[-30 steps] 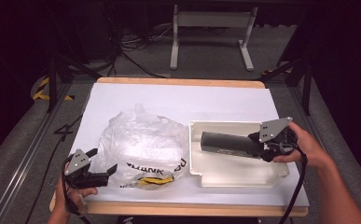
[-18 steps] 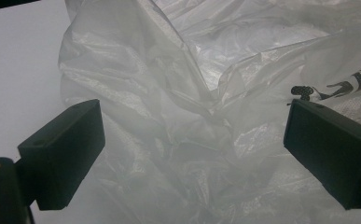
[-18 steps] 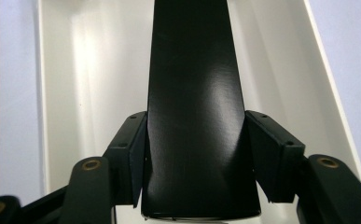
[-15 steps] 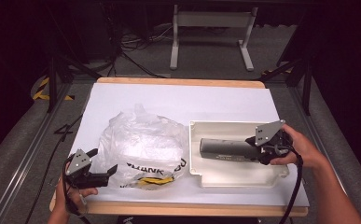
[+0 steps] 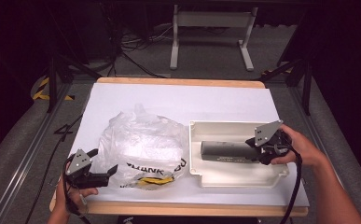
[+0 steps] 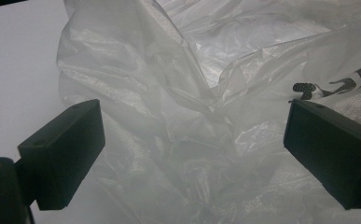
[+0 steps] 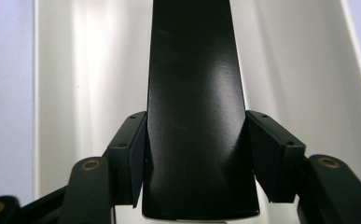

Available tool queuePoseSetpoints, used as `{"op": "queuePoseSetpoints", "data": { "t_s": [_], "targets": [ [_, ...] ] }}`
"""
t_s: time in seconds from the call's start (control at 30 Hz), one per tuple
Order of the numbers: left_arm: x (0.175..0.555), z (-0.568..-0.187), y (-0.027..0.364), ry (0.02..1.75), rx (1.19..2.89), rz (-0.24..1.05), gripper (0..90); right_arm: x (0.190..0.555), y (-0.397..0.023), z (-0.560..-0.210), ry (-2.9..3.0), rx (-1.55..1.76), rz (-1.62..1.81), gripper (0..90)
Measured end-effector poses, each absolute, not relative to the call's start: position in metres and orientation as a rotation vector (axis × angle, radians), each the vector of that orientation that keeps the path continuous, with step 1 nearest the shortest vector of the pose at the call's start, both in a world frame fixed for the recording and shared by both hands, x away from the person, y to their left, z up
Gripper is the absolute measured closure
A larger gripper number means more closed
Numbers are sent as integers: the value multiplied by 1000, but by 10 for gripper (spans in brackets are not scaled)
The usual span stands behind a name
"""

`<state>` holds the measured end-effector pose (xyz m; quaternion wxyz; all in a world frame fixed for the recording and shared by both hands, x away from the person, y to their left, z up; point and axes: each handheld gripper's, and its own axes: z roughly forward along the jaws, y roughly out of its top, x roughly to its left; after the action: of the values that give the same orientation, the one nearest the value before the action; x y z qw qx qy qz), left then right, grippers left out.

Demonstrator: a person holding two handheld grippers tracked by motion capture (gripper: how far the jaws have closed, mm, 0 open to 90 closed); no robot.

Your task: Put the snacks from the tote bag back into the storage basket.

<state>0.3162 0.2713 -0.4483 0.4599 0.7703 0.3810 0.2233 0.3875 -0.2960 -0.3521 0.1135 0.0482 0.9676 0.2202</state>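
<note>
The right gripper (image 5: 257, 151) pinches one end of the dark box (image 5: 225, 151) low inside the white tray (image 5: 236, 179), so placing looks nearly done with release left, while the left gripper (image 5: 104, 165), fingers spread, waits at the plastic bag (image 5: 141, 140).

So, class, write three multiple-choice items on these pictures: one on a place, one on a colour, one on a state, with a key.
1. Where is the black box?
A. in the white tray
B. on the plastic bag
C. on the floor

2. What colour is the bag's lettering?
A. red
B. black
C. green

3. How is the left gripper?
A. shut on the bag
B. shut on the box
C. open

Key: 1 A, the tray's walls surround it; 2 B, dark print shows; 3 C, its jaws stand apart.
</note>
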Motion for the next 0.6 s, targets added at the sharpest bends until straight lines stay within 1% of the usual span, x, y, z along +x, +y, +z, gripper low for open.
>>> {"op": "queuePoseSetpoints", "data": {
  "t_s": [0.27,0.6],
  "targets": [
    [317,-449,270,940,1906,550,62,400,-296,-363,2893,131,570,428],
    [319,-451,269,935,1918,530,62,403,-293,-366,2882,147,469,425]
  ]
}}
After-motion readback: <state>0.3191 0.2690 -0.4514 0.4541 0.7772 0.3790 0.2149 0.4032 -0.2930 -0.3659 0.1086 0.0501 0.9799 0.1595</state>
